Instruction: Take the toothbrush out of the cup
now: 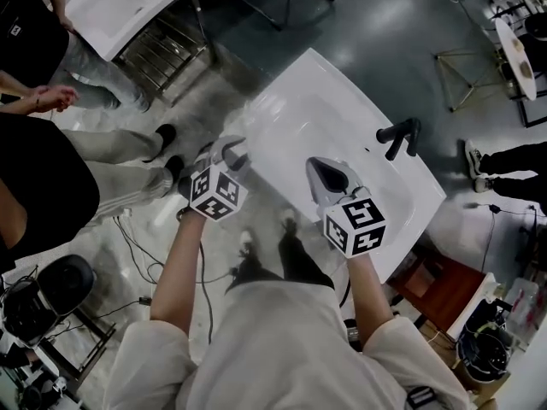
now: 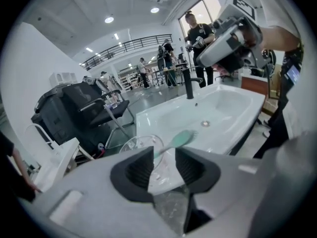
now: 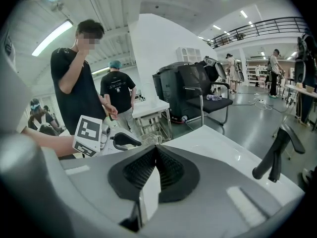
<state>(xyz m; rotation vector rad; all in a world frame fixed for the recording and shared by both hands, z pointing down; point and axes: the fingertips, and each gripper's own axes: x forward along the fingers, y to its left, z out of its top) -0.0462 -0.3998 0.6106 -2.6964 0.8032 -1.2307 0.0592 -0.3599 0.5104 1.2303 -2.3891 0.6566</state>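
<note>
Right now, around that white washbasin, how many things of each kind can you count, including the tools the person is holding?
Grey hand-held grippers: 2, the left gripper and the right gripper
Clear round cup: 1
Mint-green toothbrush: 1
Black tap: 1
White washbasin: 1
Total: 6
</note>
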